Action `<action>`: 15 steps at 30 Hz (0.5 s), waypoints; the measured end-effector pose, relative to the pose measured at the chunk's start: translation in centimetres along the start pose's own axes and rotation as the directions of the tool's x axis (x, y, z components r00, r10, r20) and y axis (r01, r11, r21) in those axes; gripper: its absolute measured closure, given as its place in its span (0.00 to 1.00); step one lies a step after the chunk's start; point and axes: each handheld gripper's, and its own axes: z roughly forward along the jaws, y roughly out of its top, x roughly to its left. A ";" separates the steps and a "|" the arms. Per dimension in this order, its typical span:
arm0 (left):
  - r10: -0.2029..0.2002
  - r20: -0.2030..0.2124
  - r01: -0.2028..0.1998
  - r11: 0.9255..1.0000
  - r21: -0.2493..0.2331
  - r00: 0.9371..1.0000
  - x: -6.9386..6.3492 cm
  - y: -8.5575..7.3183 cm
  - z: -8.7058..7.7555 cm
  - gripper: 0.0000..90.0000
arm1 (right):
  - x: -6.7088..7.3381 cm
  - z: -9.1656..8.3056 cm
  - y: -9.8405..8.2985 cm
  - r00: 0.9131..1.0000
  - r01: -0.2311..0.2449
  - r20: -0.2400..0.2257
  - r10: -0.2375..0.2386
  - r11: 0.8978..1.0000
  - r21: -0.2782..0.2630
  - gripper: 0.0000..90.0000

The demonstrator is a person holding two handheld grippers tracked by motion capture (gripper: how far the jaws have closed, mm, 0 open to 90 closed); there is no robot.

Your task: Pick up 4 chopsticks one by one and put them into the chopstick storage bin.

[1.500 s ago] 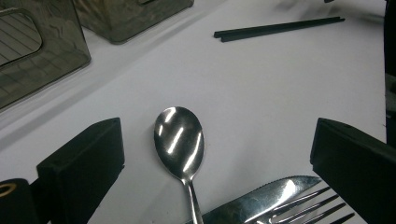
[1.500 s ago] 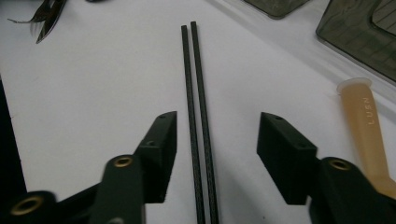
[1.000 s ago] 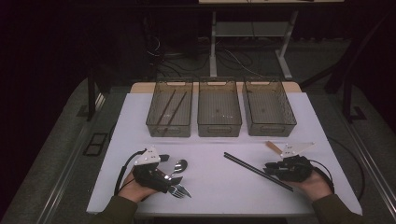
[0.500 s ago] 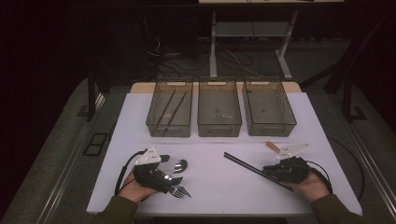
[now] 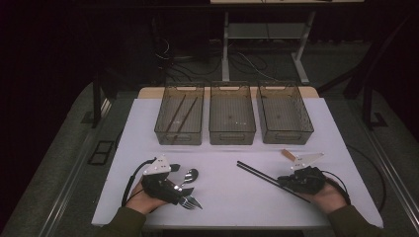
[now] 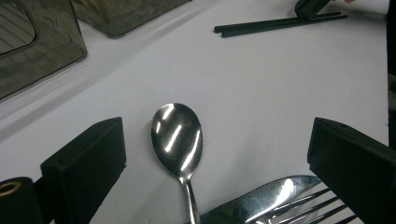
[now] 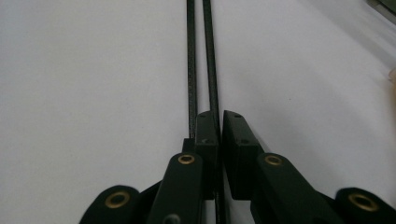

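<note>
- The right gripper view is showing the right gripper [image 7: 220, 126] with its jaws pinching one of two thin black chopsticks [image 7: 212, 70], the other lying just beside the left jaw on the white table [image 7: 84, 93].
- The left gripper view is showing the left gripper [image 6: 217, 154] spread wide over a shiny steel spoon [image 6: 177, 137].
- Against the earlier high view, the right jaws have just been closing on the chopstick.
- A serrated steel knife [image 6: 254, 200] and a steel fork [image 6: 308, 207] are running off the bottom edge.
</note>
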 end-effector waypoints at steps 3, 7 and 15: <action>0.000 0.000 0.000 1.000 0.000 1.000 0.0 0.0 0.0 0.04 | 0.0 0.0 0.0 1.000 0.005 0.005 -0.005 1.000 -0.001 0.94; -0.001 -0.001 0.001 1.000 0.000 1.000 0.0 0.0 0.0 0.04 | 0.0 0.0 -0.1 1.000 0.000 0.000 0.000 1.000 -0.004 0.95; 0.000 0.000 0.000 1.000 0.000 1.000 0.0 0.0 0.0 0.04 | 0.0 -0.1 -0.1 1.000 -0.003 0.003 0.003 1.000 -0.011 0.96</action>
